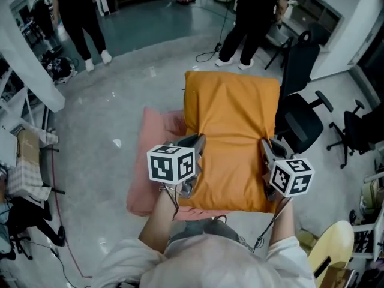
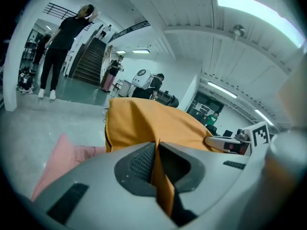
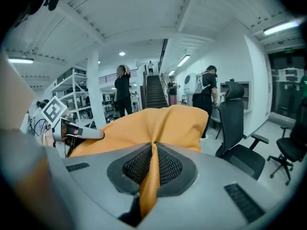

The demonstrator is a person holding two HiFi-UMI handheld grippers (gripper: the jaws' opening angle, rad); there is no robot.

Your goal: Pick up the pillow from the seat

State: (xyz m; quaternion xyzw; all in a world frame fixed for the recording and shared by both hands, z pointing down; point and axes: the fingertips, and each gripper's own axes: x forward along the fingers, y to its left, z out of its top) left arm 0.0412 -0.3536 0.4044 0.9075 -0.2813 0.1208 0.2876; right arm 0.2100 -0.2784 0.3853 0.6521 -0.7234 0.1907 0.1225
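An orange pillow (image 1: 231, 134) hangs lifted in front of me, held by its near side edges. My left gripper (image 1: 195, 152) is shut on the pillow's left edge, and a fold of orange fabric (image 2: 160, 176) is pinched between its pads. On the right edge my right gripper (image 1: 268, 155) is shut too, with orange cloth (image 3: 151, 176) squeezed between its pads. The pillow (image 2: 148, 123) fills the middle of the left gripper view, and the same pillow (image 3: 158, 126) fills the middle of the right gripper view. A pink seat cushion (image 1: 153, 161) lies below the pillow on the left.
Black office chairs (image 1: 300, 113) stand to the right, with another chair (image 1: 354, 131) further right. People (image 1: 81, 17) stand at the back on the grey floor. A yellow chair back (image 1: 327, 251) is at the lower right. Shelving and clutter (image 1: 24, 161) line the left side.
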